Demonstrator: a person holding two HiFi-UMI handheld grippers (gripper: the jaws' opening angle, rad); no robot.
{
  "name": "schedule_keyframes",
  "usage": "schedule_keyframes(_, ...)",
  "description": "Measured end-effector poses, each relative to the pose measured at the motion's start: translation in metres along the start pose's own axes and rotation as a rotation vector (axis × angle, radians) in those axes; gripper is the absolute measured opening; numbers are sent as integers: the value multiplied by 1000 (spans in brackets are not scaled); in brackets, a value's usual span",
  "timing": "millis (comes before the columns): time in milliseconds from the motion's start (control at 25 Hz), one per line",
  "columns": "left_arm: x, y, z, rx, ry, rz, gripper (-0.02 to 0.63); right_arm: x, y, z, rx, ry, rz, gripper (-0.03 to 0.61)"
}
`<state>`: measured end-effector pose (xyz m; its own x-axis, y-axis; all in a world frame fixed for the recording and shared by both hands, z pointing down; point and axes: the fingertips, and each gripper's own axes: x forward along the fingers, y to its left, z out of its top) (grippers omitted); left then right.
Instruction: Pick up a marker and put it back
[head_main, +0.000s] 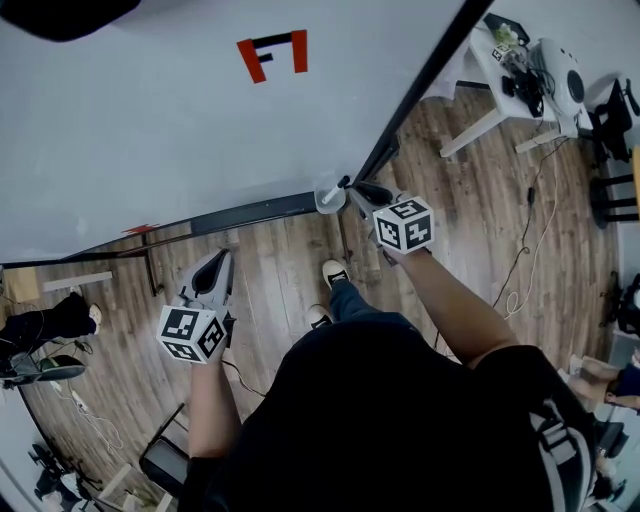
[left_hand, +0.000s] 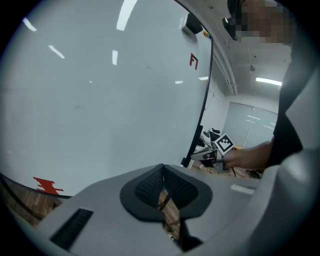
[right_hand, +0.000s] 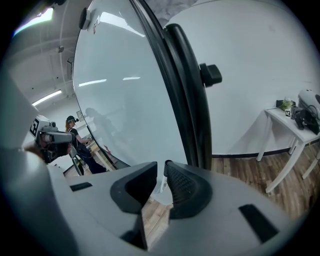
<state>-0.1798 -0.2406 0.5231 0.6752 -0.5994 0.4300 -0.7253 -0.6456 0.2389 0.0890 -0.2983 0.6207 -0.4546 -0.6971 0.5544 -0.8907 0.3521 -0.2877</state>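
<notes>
A white marker with a dark cap stands upright between the jaws of my right gripper. It lies close against the right pad, with a gap to the left pad, so the gripper is open. In the head view the marker sits in a small white holder at the whiteboard's lower corner, and the right gripper is right at it. My left gripper hangs lower left, away from the board's ledge, shut with nothing in it.
The large whiteboard carries a red drawn F and has a black frame and a dark bottom ledge. A white table with gear stands at the upper right. Cables run over the wooden floor.
</notes>
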Motion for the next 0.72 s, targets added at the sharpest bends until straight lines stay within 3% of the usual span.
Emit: schedule_keyframes(720, 19, 19, -7, -30, 34, 6, 14, 40, -12, -15, 49, 55, 23, 81)
